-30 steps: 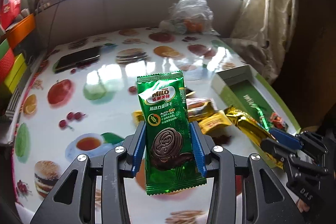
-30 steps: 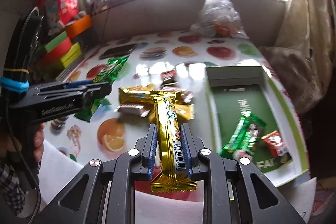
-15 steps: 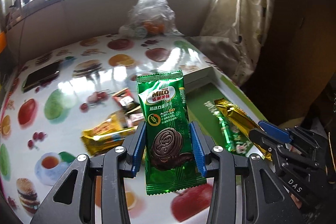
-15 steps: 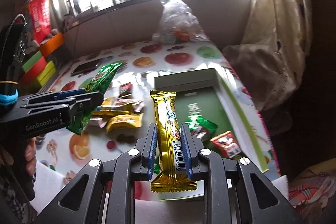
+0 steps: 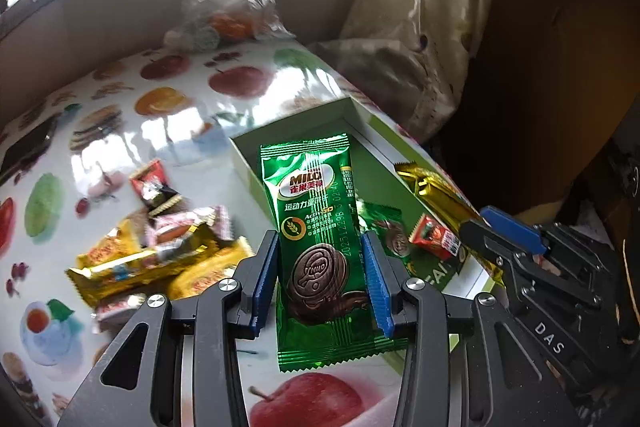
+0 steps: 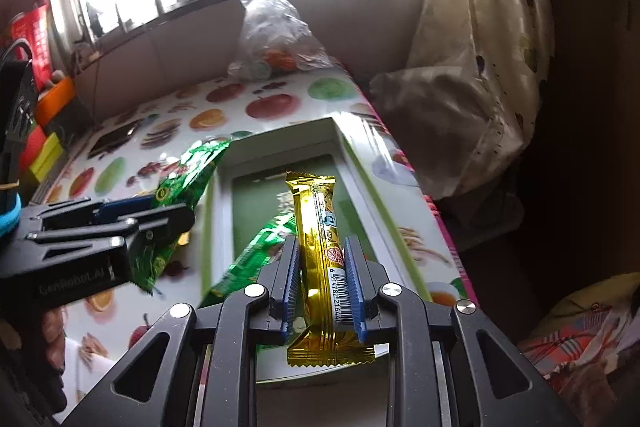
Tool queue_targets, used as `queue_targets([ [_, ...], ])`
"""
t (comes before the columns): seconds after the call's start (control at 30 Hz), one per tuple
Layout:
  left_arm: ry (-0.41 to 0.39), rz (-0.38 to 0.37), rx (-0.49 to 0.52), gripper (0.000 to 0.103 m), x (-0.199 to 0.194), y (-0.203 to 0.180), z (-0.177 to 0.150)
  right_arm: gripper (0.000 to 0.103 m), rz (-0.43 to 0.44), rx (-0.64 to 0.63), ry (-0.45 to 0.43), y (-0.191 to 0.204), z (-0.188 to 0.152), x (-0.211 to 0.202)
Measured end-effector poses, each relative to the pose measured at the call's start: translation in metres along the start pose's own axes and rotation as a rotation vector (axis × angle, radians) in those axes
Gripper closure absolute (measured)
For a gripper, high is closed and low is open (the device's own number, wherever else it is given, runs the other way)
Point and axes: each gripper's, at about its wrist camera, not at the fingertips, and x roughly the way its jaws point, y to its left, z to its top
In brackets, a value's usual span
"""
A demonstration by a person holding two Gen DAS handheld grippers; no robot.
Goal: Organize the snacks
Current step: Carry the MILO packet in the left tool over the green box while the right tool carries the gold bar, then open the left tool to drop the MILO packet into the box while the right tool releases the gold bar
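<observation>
Two wrapped snacks carried over the green box, both ready for release.

Left gripper (image 5: 322, 277) clamped on Milo biscuit packet (image 5: 320, 239); right gripper (image 6: 322, 281) clamped on gold snack bar (image 6: 320, 251). Both hang above the green box (image 6: 362, 183), which already holds a green packet (image 5: 386, 227) and a red candy (image 5: 434, 237). Advice: lower inside the walls before opening. Grippers sit near each other; table edge lies just beside the box; loose snack pile (image 5: 160, 251) lies outside it on the table (image 5: 168, 119).

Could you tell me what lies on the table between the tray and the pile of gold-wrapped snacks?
Nothing: in the left wrist view, only bare tablecloth separates the tray from the gold-wrapped snacks.
</observation>
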Motion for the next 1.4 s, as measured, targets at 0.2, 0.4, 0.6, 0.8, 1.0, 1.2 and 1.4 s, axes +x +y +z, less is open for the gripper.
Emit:
queue_targets([
  [0.2, 0.034, -0.019, 0.020, 0.061, 0.015, -0.015, -0.005, 0.081, -0.013, 0.021, 0.017, -0.012, -0.002, 0.008],
  [0.4, 0.042, -0.017, 0.033, 0.061, 0.023, -0.024, -0.008, 0.081, -0.018, 0.030, 0.024, -0.019, -0.002, 0.014],
  [0.6, 0.064, -0.031, 0.040, 0.061, 0.033, -0.032, -0.010, 0.081, -0.016, 0.040, 0.029, -0.024, -0.003, 0.016],
  [0.8, 0.065, -0.048, 0.030, 0.061, 0.040, -0.036, -0.007, 0.081, -0.011, 0.037, 0.032, -0.026, -0.004, 0.019],
  [1.0, 0.054, -0.043, 0.035, 0.061, 0.043, -0.037, -0.008, 0.081, -0.005, 0.026, 0.036, -0.025, -0.003, 0.025],
  [1.2, 0.052, -0.035, 0.041, 0.061, 0.043, -0.036, -0.008, 0.081, 0.015, 0.049, 0.053, -0.031, -0.006, 0.033],
  [1.4, 0.038, -0.012, 0.057, 0.060, 0.039, -0.039, -0.009, 0.081, 0.018, 0.055, 0.052, -0.033, -0.008, 0.032],
])
